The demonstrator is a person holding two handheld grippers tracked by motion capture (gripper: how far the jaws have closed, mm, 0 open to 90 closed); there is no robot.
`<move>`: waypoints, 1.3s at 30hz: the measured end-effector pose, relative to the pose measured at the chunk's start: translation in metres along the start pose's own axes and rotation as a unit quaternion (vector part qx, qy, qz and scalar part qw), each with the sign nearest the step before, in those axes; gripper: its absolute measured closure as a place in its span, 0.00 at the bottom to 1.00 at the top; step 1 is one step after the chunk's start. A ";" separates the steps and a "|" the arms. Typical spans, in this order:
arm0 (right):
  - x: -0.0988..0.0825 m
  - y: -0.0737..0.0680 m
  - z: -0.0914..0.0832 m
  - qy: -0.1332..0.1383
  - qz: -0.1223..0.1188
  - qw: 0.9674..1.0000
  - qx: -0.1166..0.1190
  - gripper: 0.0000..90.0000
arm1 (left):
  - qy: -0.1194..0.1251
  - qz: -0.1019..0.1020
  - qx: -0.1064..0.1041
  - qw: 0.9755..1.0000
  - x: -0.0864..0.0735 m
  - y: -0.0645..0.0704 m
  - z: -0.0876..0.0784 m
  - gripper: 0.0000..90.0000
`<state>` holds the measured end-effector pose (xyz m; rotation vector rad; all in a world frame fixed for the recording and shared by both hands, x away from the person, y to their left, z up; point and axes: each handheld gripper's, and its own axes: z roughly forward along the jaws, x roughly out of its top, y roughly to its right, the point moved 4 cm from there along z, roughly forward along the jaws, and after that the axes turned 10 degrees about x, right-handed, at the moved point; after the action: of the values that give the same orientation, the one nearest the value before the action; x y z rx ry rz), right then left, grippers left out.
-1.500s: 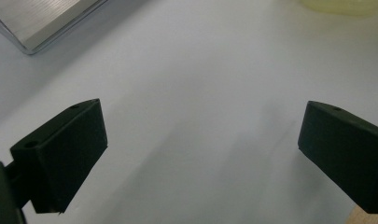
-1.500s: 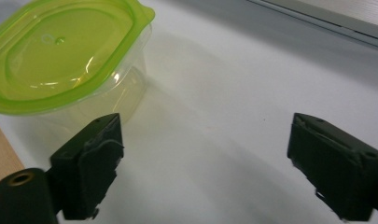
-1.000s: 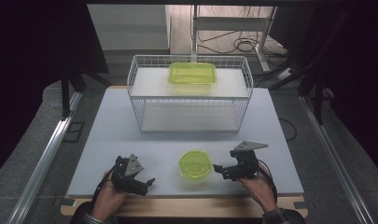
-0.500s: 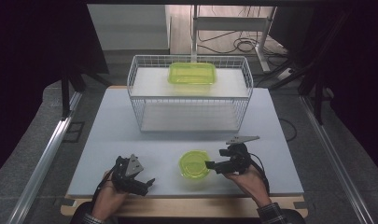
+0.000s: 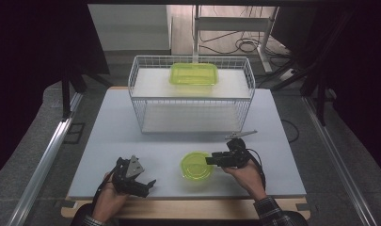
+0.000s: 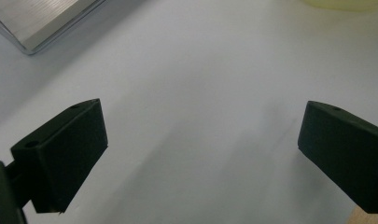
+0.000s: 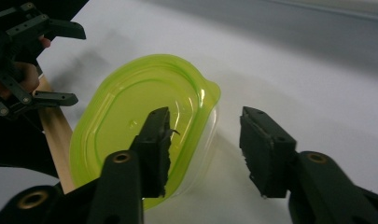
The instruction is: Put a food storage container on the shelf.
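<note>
Tongs first, high view: right gripper (image 5: 215, 159) is sitting at the 3 o'clock rim of the round green bowl (image 5: 196, 165), jaws part-way apart and just now closing, pointing toward 9 o'clock. Left gripper (image 5: 146, 184) is resting well off toward the bowl's 8 o'clock, jaws spread with nothing between them. Right hand is plainly the nearer one. Bowl is standing near the front edge of the white table (image 5: 131, 122); wire basket (image 5: 190, 96) is sitting behind it at 12 o'clock, with a green rectangular tub (image 5: 194, 74) on its upper shelf.

Left gripper view: jaws are standing wide over bare tabletop; a sliver of the bowl (image 6: 338, 3) is showing far off at 1 o'clock.

Right gripper view: one jaw is hanging inside over the bowl's (image 7: 130, 116) hollow, the other outside the wall, so the rim is lying between them. Pads are not yet pressing on it. Bowl's long axis is running from 7 to 1 o'clock here, its spout-like corner at 1. By my reading, the coming pinch is depending on that straddle holding.
</note>
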<state>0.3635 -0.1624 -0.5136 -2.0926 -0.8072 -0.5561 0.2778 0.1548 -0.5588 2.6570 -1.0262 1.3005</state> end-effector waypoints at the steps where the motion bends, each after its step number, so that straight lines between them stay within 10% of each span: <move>1: 0.000 0.001 0.000 -0.001 0.007 1.000 0.008 0.65 | -0.001 0.003 0.001 1.000 0.000 0.000 0.000 0.01; 17: -0.001 0.005 0.003 -0.012 0.100 0.989 0.112 0.90 | -0.001 0.004 0.000 1.000 0.000 0.000 0.000 0.01; 39: 0.025 0.001 -0.025 0.048 0.105 0.986 0.118 0.90 | -0.004 -0.029 -0.010 1.000 0.000 -0.003 -0.001 0.01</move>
<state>0.3785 -0.1746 -0.4843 -1.8881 -0.5587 -0.4212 0.2785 0.1573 -0.5570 2.6580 -0.9514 1.2641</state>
